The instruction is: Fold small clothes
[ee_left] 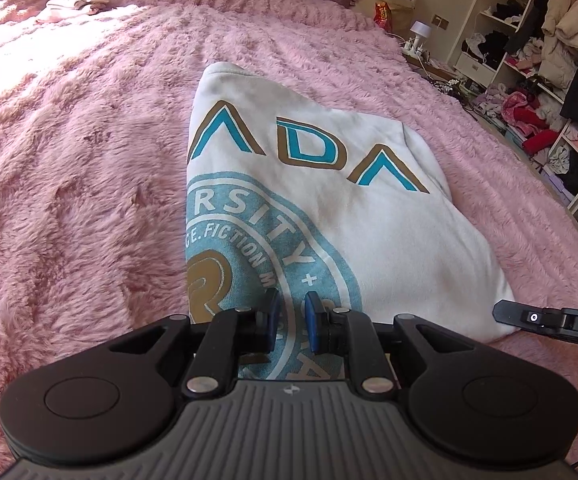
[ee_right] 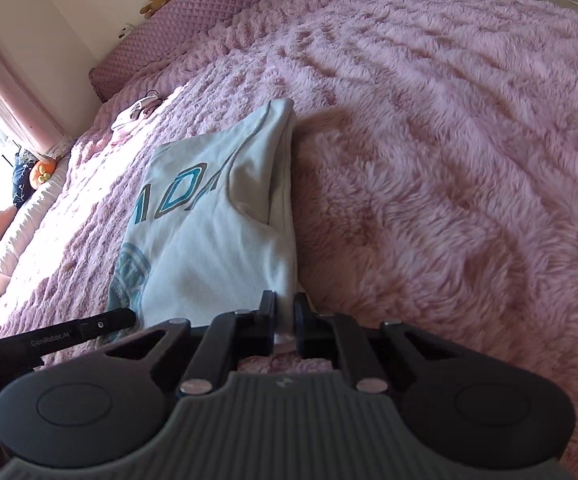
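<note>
The folded white shirt (ee_left: 329,208) lies on the pink blanket (ee_left: 69,160), long axis running near to far. Its near right corner is pinched by the right gripper (ee_right: 285,316). The left gripper (ee_left: 291,320), jaws slightly parted over the near left edge, grips nothing visible.

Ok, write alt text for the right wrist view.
The right gripper is shut on the near edge of a partly folded white T-shirt with a teal print, lying on a fluffy pink bedspread. The left gripper reaches in from the left edge; small pale clothes lie farther up the bed.
</note>
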{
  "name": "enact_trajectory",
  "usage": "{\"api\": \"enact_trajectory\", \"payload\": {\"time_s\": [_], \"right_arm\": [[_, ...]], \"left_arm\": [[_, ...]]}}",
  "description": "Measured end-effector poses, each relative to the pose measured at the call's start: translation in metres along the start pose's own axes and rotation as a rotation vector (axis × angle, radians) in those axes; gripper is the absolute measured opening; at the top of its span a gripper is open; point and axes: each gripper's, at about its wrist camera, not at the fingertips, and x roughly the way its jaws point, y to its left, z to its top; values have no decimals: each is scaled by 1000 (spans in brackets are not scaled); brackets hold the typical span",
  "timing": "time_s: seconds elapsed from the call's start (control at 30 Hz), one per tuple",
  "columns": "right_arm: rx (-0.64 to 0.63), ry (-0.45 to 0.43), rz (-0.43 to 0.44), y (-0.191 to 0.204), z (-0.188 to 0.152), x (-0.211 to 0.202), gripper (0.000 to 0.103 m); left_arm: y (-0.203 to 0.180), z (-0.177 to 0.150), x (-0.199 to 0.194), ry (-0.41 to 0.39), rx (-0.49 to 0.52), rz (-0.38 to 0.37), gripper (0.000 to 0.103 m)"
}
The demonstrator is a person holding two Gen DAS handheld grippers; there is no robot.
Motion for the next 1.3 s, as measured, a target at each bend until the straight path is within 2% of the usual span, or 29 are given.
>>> {"api": "enact_trajectory", "payload": {"time_s": [0.13, 0.17, 0.2, 0.37, 0.47, 0.53, 0.63, 0.7, 0.77, 0.8, 0.93, 0.97, 1.03, 1.13, 1.2, 1.3], "right_arm": [[28, 3, -5, -5, 1, 3, 12], [25, -17, -10, -3, 3, -2, 25], [4, -47, -11, 1, 7, -7, 31], [-83, -170, 77, 22, 46, -6, 32], [-127, -218, 126, 37, 74, 13, 32], [-147, -182, 160, 46, 88, 30, 32], [-176, -104, 131, 55, 100, 60, 31], [-198, -70, 64, 55, 101, 76, 27], [-202, -40, -39, 47, 97, 91, 22], [-185, -26, -53, 40, 94, 98, 21], [-143, -52, -23, 23, 84, 97, 21], [-128, -55, -17, 22, 84, 94, 23], [-76, -64, 19, 19, 87, 82, 35], [-25, -77, 129, 7, 88, 54, 42], [1, -44, 203, -5, 89, 41, 52], [61, 17, 271, -30, 89, 38, 53]], "left_arm": [[1, 12, -16, -39, 17, -11, 23], [2, 18, -19, -60, 27, -10, 24], [4, 25, -22, -82, 30, -17, 25], [15, 66, -2, -126, 10, -54, 26], [21, 89, 27, -100, -14, -101, 31], [29, 99, 54, -46, -72, -110, 32], [45, 104, 80, -4, -145, -75, 31], [50, 103, 90, 22, -165, -68, 29], [56, 99, 96, 36, -185, -78, 29], [61, 96, 97, 30, -196, -92, 29], [69, 93, 92, 11, -214, -144, 29], [70, 93, 89, 6, -218, -154, 29], [70, 92, 72, -9, -194, -167, 32], [74, 80, 41, -34, -159, -209, 41], [86, 67, 19, -46, -163, -253, 44], [113, 47, 5, -56, -252, -286, 45]]}}
